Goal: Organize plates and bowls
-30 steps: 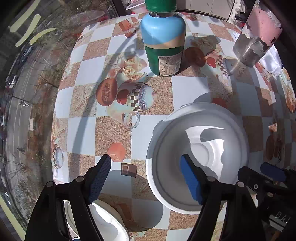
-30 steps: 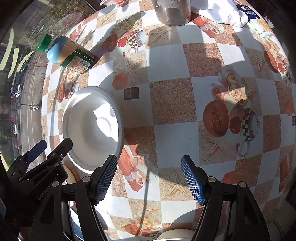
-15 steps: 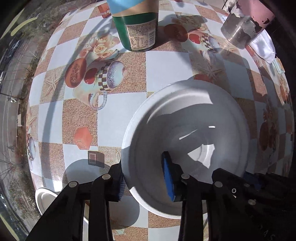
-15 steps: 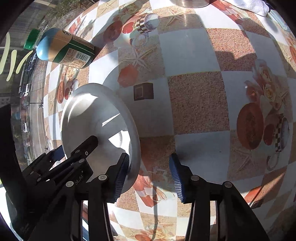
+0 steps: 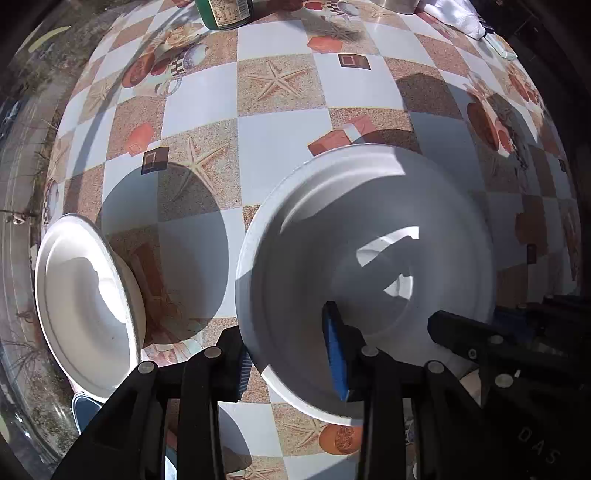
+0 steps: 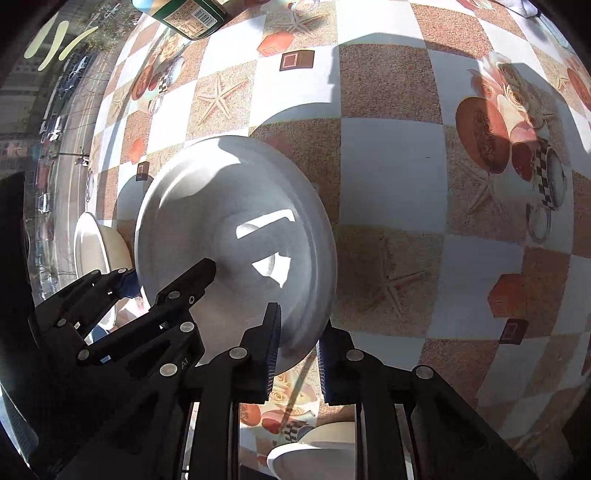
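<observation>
1. white plate (image 5: pixel 369 229) held off the checkered table (image 5: pixel 280 125), gripped at its near rim from two sides at once.
2. left gripper (image 5: pixel 291 350) narrowed onto the rim: one blue pad inside the dish, the other outside and under the edge.
3. right gripper (image 6: pixel 295 343) likewise pinched on the plate's right-hand rim, pads close together with the edge between them; plate seen tilted in the right wrist view.
4. key relation: white bowl (image 5: pixel 85 306) lying to the left of the plate, at the table's left edge, on the left gripper's side; nearer the left hand than the right. likely next move, as a judgement only: plate carried leftward toward the bowl, or onto a stack.
5. round plate, no long axis; rim tipped up on the far side in the left wrist view.
6. second white dish (image 6: pixel 314 446) just visible low between the right gripper's arms; kind unclear.
7. green bottle (image 5: pixel 221 13) at the far edge, well apart from the plate; label with small print and a barcode, too small to read.
8. writing: "das" on the right gripper's body in the left wrist view, partial "ai" on the left gripper's body in the right wrist view; nothing else legible.
</observation>
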Demonstrator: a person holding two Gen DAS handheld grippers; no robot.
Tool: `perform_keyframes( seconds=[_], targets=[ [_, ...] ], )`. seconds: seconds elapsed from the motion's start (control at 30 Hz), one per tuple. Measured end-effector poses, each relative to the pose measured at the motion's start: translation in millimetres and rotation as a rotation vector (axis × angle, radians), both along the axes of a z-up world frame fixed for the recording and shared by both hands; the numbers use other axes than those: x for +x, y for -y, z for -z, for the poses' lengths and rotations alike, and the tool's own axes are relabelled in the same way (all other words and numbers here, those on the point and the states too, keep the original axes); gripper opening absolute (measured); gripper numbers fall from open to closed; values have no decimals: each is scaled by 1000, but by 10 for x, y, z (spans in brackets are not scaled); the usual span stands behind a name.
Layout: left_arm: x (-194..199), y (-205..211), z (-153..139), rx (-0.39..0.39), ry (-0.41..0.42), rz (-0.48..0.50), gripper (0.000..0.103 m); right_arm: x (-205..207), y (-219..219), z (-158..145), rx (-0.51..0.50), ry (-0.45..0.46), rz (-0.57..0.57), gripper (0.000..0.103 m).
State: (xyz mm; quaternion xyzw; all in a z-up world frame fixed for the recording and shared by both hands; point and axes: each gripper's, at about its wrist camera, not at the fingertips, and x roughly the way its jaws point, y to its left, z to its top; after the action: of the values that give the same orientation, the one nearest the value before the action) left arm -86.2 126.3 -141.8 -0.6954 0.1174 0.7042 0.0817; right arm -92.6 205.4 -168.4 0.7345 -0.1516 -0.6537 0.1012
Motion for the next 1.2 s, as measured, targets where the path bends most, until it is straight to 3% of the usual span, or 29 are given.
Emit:
perform_keyframes(
  seconds=[0.3,0.63,0.97,1.2],
  targets=[
    [387,112,-322,9,-46,5,38,358,188,-162,25,-18,-26,20],
    [648,-124,-591,33,-62,106,38,563,200,-381,55,-50,7,20],
    [1058,-567,-578,54,-50,310,38,1057,16,-490,79,-52,95,21],
    [1256,-797,-450,66,15,412,38,1361,-165,-401,96,-12,171,22]
  ],
)
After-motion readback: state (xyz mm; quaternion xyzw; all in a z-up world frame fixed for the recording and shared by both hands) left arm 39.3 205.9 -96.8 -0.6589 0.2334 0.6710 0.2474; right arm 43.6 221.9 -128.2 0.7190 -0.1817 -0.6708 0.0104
